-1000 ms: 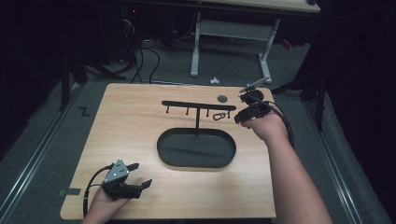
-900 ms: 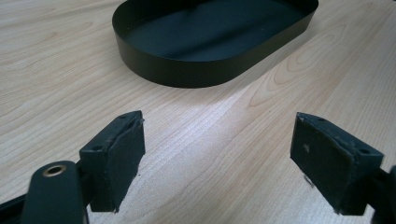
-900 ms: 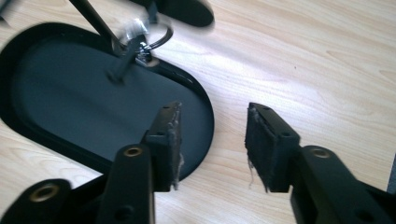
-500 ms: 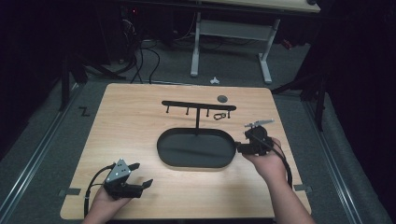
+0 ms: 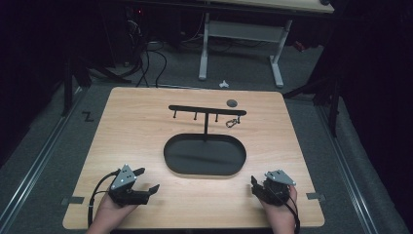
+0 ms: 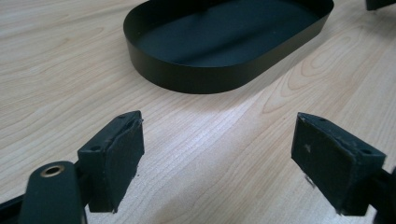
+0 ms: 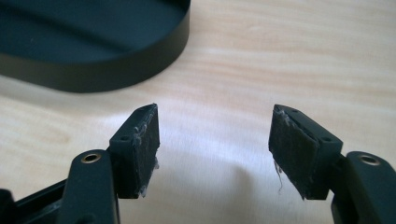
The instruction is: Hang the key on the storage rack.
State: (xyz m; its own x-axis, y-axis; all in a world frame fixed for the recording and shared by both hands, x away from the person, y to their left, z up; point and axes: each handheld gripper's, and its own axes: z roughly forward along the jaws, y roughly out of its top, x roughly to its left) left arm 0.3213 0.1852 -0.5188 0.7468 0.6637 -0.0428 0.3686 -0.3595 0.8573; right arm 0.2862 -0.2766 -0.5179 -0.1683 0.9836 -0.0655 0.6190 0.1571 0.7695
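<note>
Since a second earlier the right gripper (image 5: 263, 187) had drawn back from the rack's hooks to the near edge of the table (image 5: 146, 126), while the left gripper (image 5: 141, 185) had kept its place at the near left corner. Both rested low near the table edge with jaws spread wide and nothing between them, apparently parked, just short of the black oval tray (image 5: 204, 155) lying between and beyond them. Farther off, a small metal clasp (image 5: 232, 122) hung from a hook of the T-shaped rack (image 5: 207, 110), seemingly left there, with a dark round disc (image 5: 232, 103) lying just behind.
</note>
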